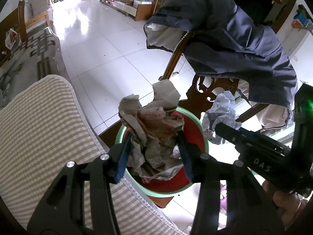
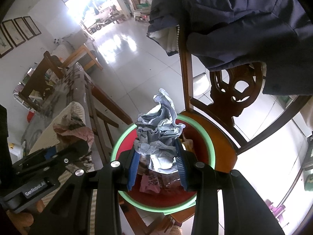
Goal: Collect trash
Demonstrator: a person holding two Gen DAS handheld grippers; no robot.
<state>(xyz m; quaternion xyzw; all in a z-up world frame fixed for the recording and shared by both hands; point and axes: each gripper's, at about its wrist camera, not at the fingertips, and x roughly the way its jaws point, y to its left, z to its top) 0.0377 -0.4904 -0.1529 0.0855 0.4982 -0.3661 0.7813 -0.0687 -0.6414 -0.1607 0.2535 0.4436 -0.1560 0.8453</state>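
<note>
Brown-and-pink paper, left wrist view: your left gripper (image 1: pixel 154 146) has a crumpled paper wad (image 1: pixel 154 135) between its blue fingers (image 1: pixel 122 160), directly above the bin (image 1: pixel 203 137).
Finger state, left: both pads touch the wad's sides; it bulges up past the fingertips, and I cannot tell how firmly they press.
Bin, left wrist view: red inside with a green rim, standing on a wooden chair (image 1: pixel 207 94) draped with a navy jacket (image 1: pixel 230 35).
Right gripper, left wrist view: your right gripper (image 1: pixel 225 131) enters from the right, pale blue paper (image 1: pixel 221 113) at its tip, beside the bin's rim.
Blue paper, right wrist view: your right gripper (image 2: pixel 158 152) is clamped on the crumpled blue paper (image 2: pixel 159 131), fingers (image 2: pixel 134 166) pressed on both sides, over the bin (image 2: pixel 125 139).
Bin contents, right wrist view: a pink wrapper (image 2: pixel 149 184) lies inside, below the fingers.
</note>
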